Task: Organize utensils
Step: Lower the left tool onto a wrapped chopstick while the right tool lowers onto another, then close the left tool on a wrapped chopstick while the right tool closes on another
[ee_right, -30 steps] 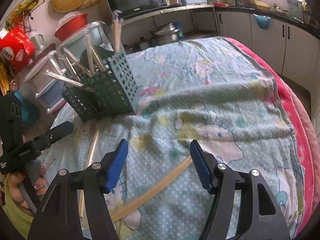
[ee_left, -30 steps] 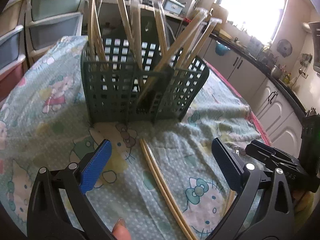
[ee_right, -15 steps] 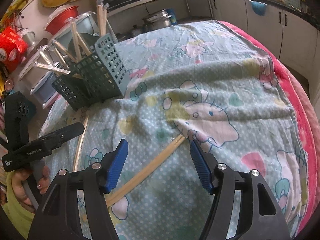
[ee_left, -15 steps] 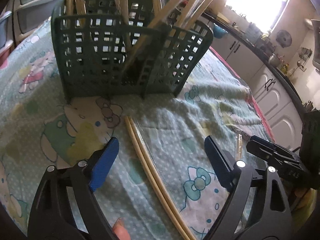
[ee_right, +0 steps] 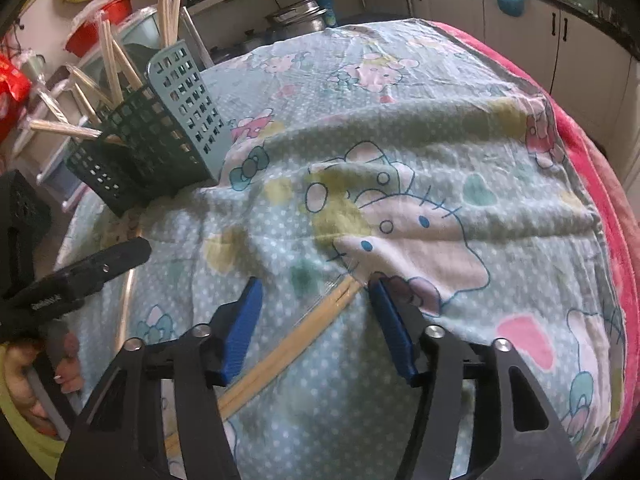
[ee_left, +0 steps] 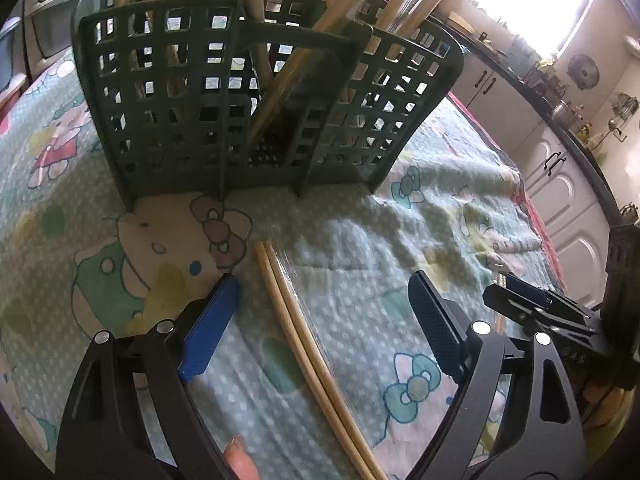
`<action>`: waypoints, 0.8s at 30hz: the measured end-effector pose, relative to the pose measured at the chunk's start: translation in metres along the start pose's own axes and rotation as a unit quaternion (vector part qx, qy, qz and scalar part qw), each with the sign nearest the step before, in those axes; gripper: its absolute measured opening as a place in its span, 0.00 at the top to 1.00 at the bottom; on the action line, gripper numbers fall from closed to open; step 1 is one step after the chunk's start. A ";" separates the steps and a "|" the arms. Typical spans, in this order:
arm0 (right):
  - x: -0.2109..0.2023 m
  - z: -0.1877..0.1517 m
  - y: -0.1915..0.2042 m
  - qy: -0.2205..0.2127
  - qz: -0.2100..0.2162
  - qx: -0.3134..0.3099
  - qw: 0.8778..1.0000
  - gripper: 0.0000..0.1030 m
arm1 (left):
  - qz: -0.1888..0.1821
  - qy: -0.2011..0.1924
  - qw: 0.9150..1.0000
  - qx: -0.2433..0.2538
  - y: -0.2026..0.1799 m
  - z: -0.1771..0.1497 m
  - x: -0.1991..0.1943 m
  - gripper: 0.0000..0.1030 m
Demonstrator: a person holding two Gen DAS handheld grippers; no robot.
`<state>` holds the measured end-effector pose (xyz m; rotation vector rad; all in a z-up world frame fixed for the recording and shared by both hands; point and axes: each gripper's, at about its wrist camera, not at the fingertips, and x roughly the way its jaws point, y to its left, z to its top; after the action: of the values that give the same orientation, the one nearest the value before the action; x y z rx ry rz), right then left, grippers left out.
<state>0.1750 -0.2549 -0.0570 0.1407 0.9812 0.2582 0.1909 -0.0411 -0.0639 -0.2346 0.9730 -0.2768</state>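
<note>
A dark green slotted caddy [ee_left: 224, 120] stands on the cartoon-print cloth with several wooden chopsticks upright in it. It also shows at the left of the right wrist view as the caddy [ee_right: 160, 148]. My left gripper [ee_left: 322, 280] is open low over the cloth. A wrapped pair of chopsticks [ee_left: 296, 328] lies between its fingers, untouched. My right gripper [ee_right: 315, 282] is closing. A second wrapped pair [ee_right: 288, 344] lies slanted between its blue pads, with its tip close to the right pad; neither pad presses on it.
The cloth [ee_right: 400, 140] covers a round table with a red blanket edge [ee_right: 600, 200] at the right. Kitchen cabinets [ee_left: 560, 184] and a worktop run behind. Plastic drawers [ee_left: 40, 20] stand at the far left. A hand [ee_right: 64, 364] holds the left gripper.
Both grippers have sunk toward the cloth and tipped further down. The left has neared the caddy and its jaws have narrowed slightly. The right's jaws have narrowed around the chopstick tip.
</note>
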 end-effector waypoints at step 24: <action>-0.034 0.002 0.008 -0.071 0.081 0.017 0.994 0.90 | 0.072 -0.042 0.996 0.008 0.007 0.002 0.002 0.83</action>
<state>0.1570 -0.2566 -0.0265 0.2676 0.8331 0.3741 0.1949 -0.0353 -0.0665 -0.1590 0.9000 -0.1407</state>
